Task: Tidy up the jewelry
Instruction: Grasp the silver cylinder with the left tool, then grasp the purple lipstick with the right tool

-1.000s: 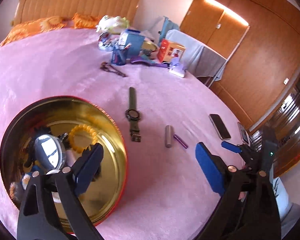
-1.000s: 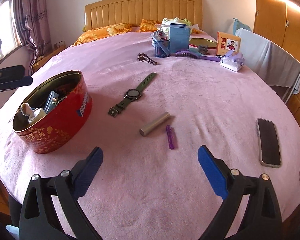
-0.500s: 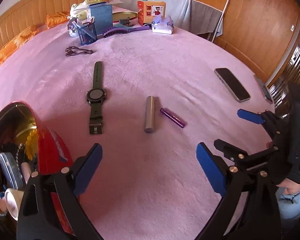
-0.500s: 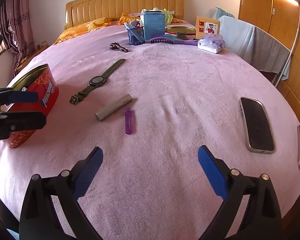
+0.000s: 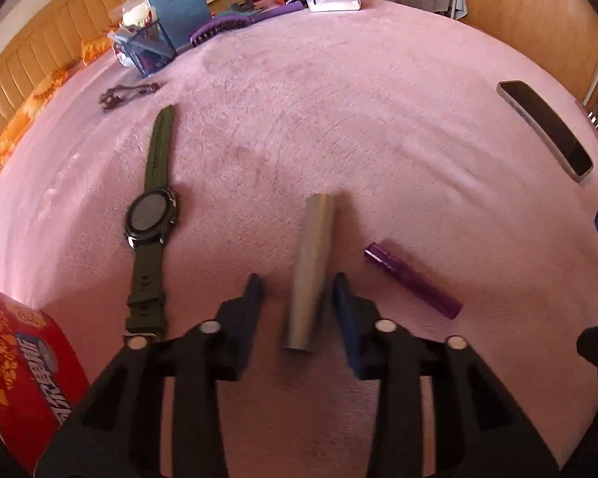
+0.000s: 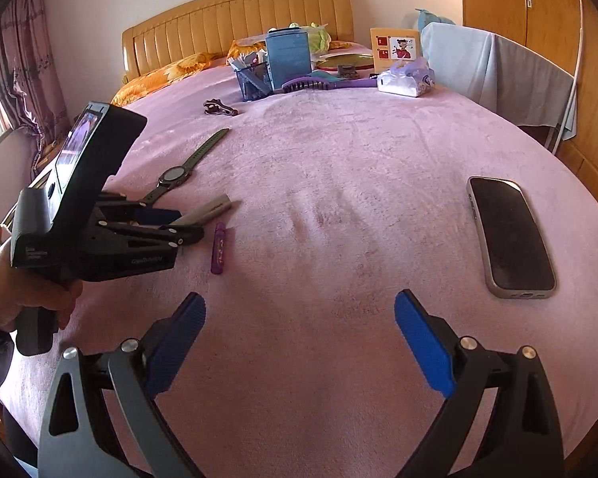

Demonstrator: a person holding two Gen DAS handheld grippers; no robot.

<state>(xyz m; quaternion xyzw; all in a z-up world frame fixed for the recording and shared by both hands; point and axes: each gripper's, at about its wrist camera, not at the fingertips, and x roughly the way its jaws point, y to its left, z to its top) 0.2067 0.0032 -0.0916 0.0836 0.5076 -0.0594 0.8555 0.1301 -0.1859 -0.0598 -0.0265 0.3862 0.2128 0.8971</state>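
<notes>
Below us, on a pink plush bedspread (image 5: 339, 119), lies a smooth silver-grey tube (image 5: 311, 271), a plain metal cylinder with flat ends and no markings we can read. Our left gripper (image 5: 299, 290) straddles its near half; the jaws have just been closing around it, with a sliver of gap on either side, so the blue pads do not yet press it. Just right of the tube lies a slim glossy purple stick (image 5: 412, 281). To its left lies a watch (image 5: 152, 219) with a round dark face and an olive-green strap laid out straight. A red printed tin (image 5: 24, 370) sits at the lower left edge. Our right gripper (image 6: 299, 342) hovers over bare bedspread with its jaws spread wide and nothing between them. A dark phone (image 6: 508, 235) lies face up to its right.
</notes>
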